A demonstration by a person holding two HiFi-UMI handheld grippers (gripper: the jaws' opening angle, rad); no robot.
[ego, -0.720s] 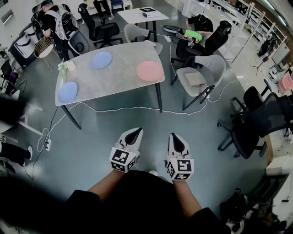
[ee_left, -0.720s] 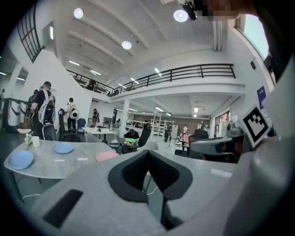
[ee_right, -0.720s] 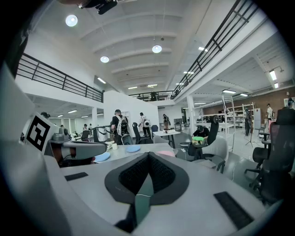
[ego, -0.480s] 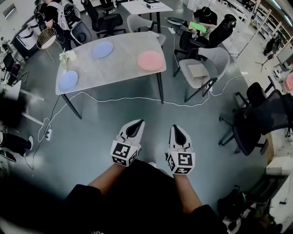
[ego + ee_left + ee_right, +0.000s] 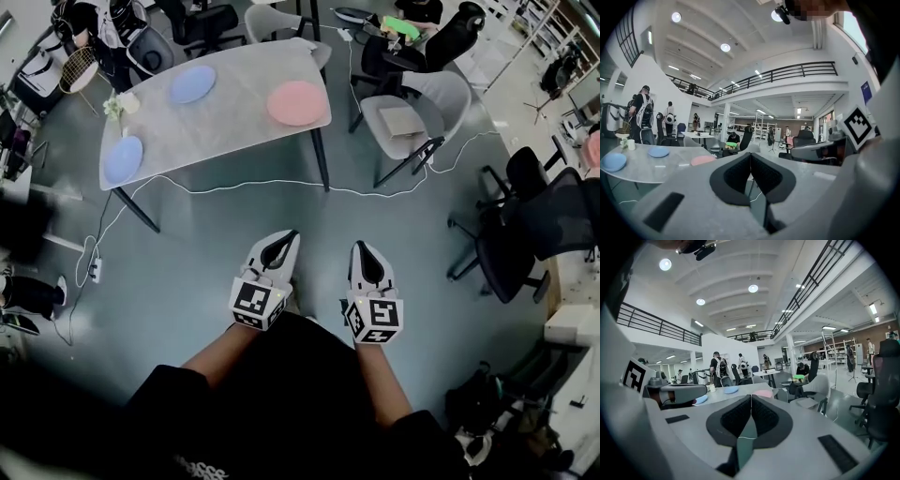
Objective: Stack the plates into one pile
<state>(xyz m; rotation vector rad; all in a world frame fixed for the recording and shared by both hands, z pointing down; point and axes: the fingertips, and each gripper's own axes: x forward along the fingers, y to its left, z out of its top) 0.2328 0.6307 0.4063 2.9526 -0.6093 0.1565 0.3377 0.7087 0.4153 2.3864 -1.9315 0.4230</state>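
Three plates lie apart on a grey table ahead of me: a pink plate near its right end, a blue plate at the far side, and another blue plate at the left end. In the left gripper view the pink plate and both blue plates show on the tabletop. My left gripper and right gripper hang side by side over the floor, well short of the table. Both are shut and empty, as the left gripper and right gripper show.
A white cable runs across the floor under the table's near edge. A grey chair stands right of the table, black office chairs further right. A cup with flowers sits on the table's left. People stand beyond the table.
The table and plates have slid up and left in the head view. Both grippers have kept side by side, shifting slightly up in frame, still shut.
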